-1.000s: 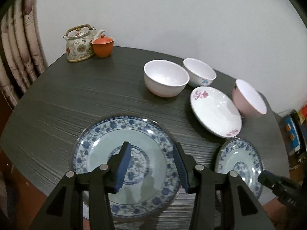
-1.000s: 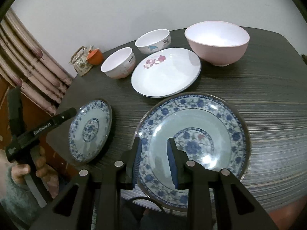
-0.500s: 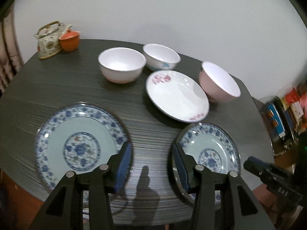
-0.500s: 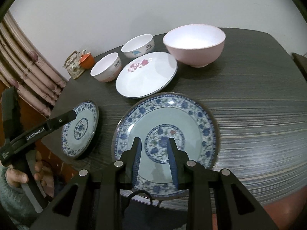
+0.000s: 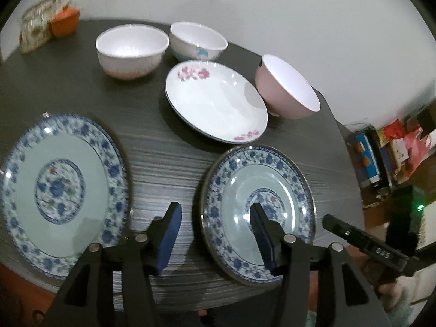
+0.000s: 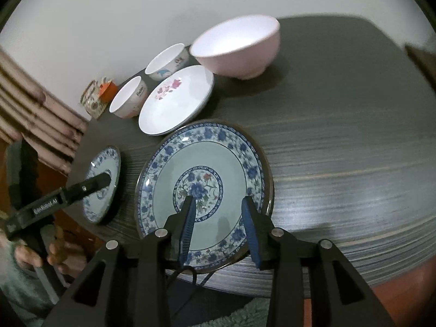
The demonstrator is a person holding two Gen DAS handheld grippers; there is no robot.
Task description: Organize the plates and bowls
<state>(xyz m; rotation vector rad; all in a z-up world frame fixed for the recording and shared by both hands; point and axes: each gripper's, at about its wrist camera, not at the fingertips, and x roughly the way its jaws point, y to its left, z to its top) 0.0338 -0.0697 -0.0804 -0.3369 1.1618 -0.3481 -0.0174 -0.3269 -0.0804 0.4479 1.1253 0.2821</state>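
Two blue-patterned plates lie at the table's near edge. My left gripper (image 5: 215,215) hovers over the left rim of the right blue plate (image 5: 275,174), one finger above its face and the other above the table; its jaws are opening and touch nothing. The left blue plate (image 5: 21,190) lies apart. My right gripper (image 6: 218,204) hangs over the same right blue plate (image 6: 201,158), toward its right side, jaws opening with only the plate's face beneath. Behind are a white flowered plate (image 5: 215,100), a pink bowl (image 5: 275,92) and two white bowls (image 5: 130,51) (image 5: 197,41).
A teapot (image 5: 32,30) and an orange cup (image 5: 65,21) stand at the far left corner. The dark table (image 5: 163,150) ends just before both grippers. A hand (image 6: 57,256) holds the left gripper at the left edge. Clutter (image 5: 389,152) lies off the table to the right.
My left gripper has swung from above the left blue plate across to the right plate's left rim, and its jaws have widened. The right gripper has drifted toward that plate's right side, jaws wider.
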